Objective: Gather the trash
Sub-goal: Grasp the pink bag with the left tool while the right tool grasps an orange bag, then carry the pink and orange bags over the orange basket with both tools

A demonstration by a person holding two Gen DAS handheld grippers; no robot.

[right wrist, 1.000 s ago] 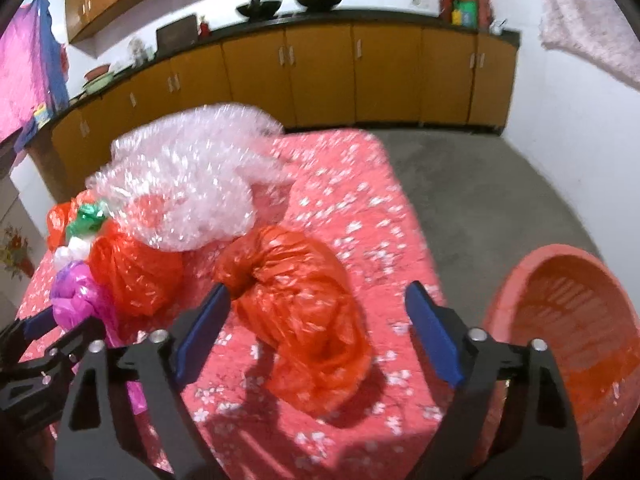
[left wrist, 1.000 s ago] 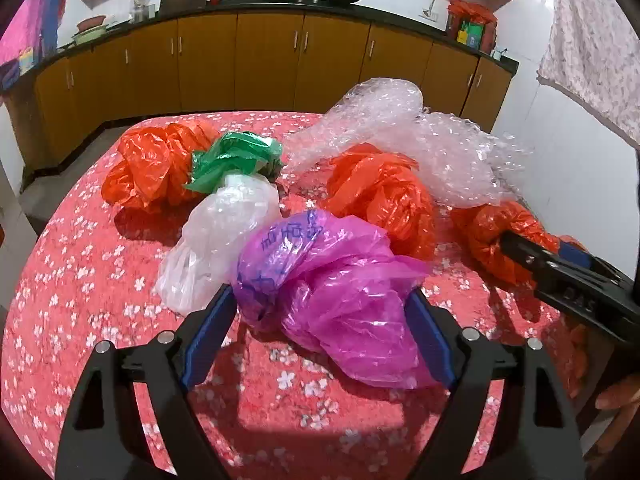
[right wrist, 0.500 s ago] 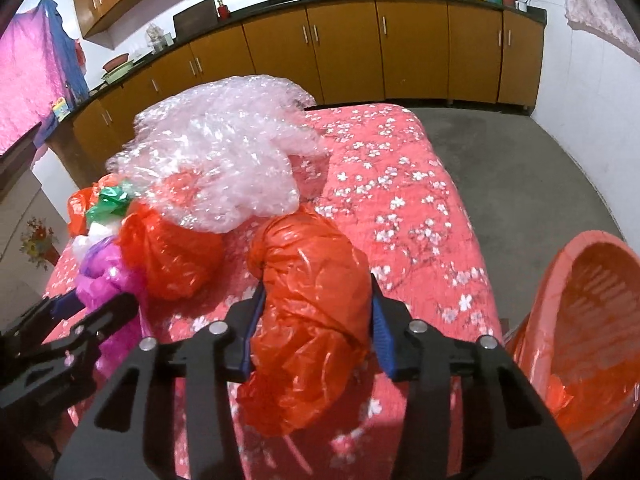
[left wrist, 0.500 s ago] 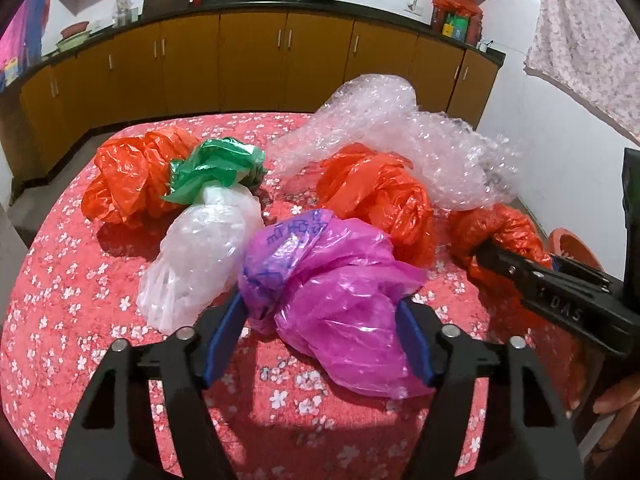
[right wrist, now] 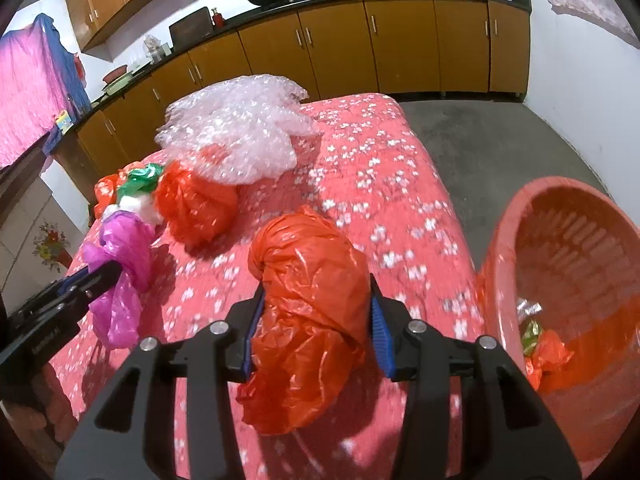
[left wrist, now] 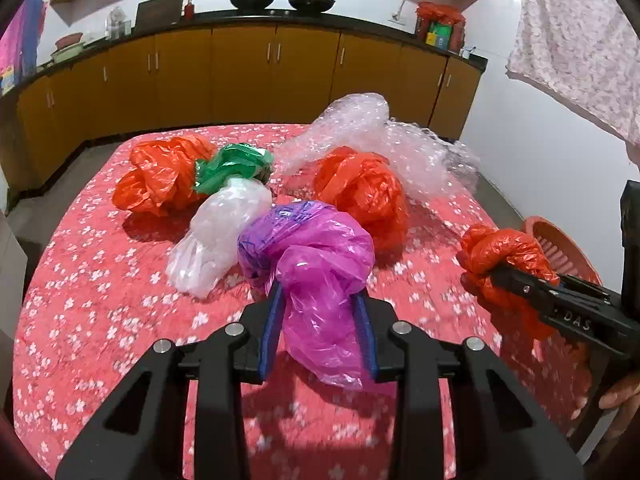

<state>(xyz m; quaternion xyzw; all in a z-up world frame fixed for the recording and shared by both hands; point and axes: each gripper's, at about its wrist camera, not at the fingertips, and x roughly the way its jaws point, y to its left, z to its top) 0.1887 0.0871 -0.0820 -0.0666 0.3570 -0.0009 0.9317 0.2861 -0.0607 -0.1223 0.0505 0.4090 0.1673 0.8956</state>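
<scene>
My left gripper (left wrist: 319, 314) is shut on a crumpled magenta plastic bag (left wrist: 320, 264) and holds it just above the red flowered table (left wrist: 100, 300). My right gripper (right wrist: 314, 332) is shut on an orange plastic bag (right wrist: 308, 304), lifted near the table's right edge; it also shows in the left wrist view (left wrist: 504, 264). A red plastic basket (right wrist: 576, 264) stands beside the table on the right, with some wrappers and an orange scrap inside.
On the table lie another orange bag (left wrist: 360, 192), a third orange bag (left wrist: 160, 176), a green bag (left wrist: 232, 166), a clear white bag (left wrist: 220, 232) and a heap of bubble wrap (left wrist: 380, 140). Brown kitchen cabinets (left wrist: 240, 76) line the far wall.
Both grippers closed on their bags, the left on the magenta one and the right on the orange one. Both bags have lifted off the table, and the right one moved toward the basket.
</scene>
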